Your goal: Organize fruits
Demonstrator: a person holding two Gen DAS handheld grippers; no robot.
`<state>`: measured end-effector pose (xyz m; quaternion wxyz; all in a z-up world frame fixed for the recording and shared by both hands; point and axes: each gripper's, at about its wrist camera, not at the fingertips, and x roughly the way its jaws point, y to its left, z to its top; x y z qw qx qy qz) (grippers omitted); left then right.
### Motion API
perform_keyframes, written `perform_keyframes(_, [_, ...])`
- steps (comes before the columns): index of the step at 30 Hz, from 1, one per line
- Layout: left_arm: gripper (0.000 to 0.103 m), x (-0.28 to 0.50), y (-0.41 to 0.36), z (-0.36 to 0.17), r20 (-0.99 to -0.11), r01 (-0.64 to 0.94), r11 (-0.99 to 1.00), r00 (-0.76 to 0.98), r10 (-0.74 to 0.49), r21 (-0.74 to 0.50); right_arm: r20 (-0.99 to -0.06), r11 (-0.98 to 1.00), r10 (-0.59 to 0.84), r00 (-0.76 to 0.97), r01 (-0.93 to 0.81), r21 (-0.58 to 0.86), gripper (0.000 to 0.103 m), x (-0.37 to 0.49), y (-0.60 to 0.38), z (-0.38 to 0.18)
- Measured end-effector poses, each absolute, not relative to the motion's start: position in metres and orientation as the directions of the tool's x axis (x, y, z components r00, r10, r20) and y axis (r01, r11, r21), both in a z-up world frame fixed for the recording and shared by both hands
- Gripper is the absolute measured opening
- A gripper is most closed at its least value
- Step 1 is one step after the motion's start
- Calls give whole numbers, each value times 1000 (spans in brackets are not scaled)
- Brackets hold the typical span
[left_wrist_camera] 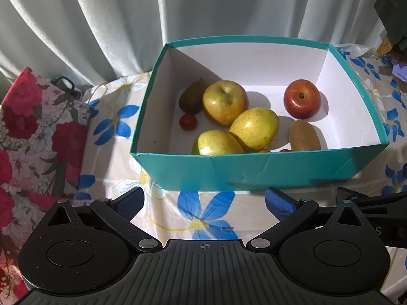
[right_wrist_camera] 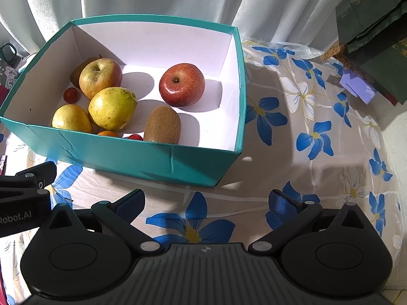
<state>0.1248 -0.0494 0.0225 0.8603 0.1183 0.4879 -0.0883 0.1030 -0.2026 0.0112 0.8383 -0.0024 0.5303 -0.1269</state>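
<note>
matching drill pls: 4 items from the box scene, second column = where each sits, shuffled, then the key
Items:
1. red apple
2. cherry tomato
3. near kiwi
4. purple block

Places:
A. outside the teal box, on the flowered tablecloth by the dark green packages
B. alone toward the box's back right
C. against the box's front wall, right of the yellow fruits
D. left part of the box floor, in front of the yellow-green apple

Pairs: 1-B, 2-D, 3-C, 4-A
</note>
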Motion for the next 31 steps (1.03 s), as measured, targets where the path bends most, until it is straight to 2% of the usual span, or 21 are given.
perform_keyframes(19, [103,124,-47,26,-852,253,960,523,-34,117,-881,967,-220,419,210,-141,103,102,-201,16])
perform_keyframes(31, [103,118,-48,29,-819,252,953,574,-5,171,-879,969,-215,426,207,-136,103,100,-199,17])
